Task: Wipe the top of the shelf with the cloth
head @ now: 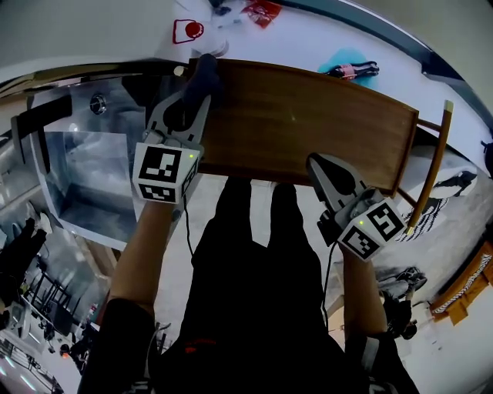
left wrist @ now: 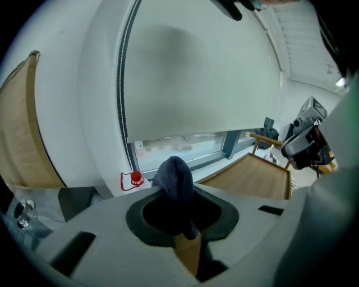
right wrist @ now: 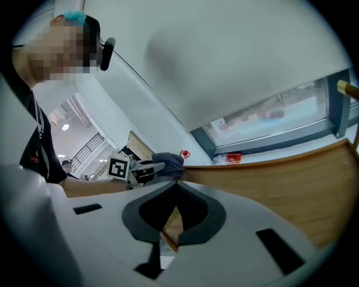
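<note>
The shelf (head: 308, 123) has a smooth brown wooden top, bare across its whole width. Its long near edge faces the person, whose dark trousers (head: 254, 262) fill the space below that edge. Beyond the shelf's far edge runs a white sill (head: 308, 38) under a grey-framed window (right wrist: 269, 120), with a white blind (left wrist: 196, 67) and its bead chain (left wrist: 120, 78) above. On the sill behind the shelf's right half a dark bottle (head: 350, 71) lies on something teal. Behind the left half sit a red packet (head: 262, 11) and a small red-and-white thing (head: 189, 31). Left of the shelf stands a shiny metal box (head: 77, 169). At the shelf's right end a slim wooden post (head: 435, 161) rises.

The cloth (head: 206, 73), dark blue-grey and bunched, is at the shelf's far-left corner. The left gripper (head: 191, 104) has its fingers clenched on it, with a rounded wad sticking out past the tips. Whether the wad presses on the wood cannot be told.

The right gripper (head: 323, 169) hangs at the shelf's near edge, right of the middle. Its fingers are pressed together with nothing between them.

The shelf's body under the top is hidden. The bottle's label is too small to read, and the metal box is cut off on the left.
</note>
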A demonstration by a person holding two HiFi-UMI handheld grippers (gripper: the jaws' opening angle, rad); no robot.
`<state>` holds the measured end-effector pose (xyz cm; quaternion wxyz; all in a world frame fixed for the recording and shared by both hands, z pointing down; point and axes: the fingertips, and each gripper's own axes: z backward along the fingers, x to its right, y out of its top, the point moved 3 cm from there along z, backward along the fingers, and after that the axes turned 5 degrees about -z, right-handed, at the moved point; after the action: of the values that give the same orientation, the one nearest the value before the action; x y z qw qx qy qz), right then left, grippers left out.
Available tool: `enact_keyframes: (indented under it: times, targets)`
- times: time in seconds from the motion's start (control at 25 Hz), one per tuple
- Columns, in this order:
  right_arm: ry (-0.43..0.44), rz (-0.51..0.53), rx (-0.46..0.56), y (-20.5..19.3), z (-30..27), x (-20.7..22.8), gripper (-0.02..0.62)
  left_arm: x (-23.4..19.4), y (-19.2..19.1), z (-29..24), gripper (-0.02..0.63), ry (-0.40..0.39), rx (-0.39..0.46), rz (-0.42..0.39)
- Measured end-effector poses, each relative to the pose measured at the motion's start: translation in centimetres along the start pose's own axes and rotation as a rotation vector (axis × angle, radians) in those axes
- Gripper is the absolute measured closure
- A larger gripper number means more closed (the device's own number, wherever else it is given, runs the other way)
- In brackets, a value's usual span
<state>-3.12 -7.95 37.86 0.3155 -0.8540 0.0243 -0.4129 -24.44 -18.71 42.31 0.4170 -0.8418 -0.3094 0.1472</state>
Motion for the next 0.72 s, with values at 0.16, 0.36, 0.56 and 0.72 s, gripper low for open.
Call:
enact_keyframes:
  times: [0.16, 0.36, 0.56, 0.72]
  targets:
    - [0.0, -0.024, -0.005, -0.8, -0.1, 0.8, 0.592, 0.2, -0.7, -1.2, 0.537, 0.054, -0.046, -0.097]
    - [-0.01, -0.051, -0.007, -1.8, 0.2, 1.8, 0.592, 0.1, -1.7, -3.1, 0.537, 0.106, -0.099, -0.139]
    - [-0.02, -0.067, -0.001, -2.2, 0.7, 2.6, 0.592, -0.9, -2.1, -4.8, 0.537, 0.162, -0.138, -0.145]
    - [-0.027, -0.086, 0.014, -2.6, 1.0, 2.8, 0.592, -0.7, -2.2, -6.7, 0.537, 0.139, -0.155, -0.149]
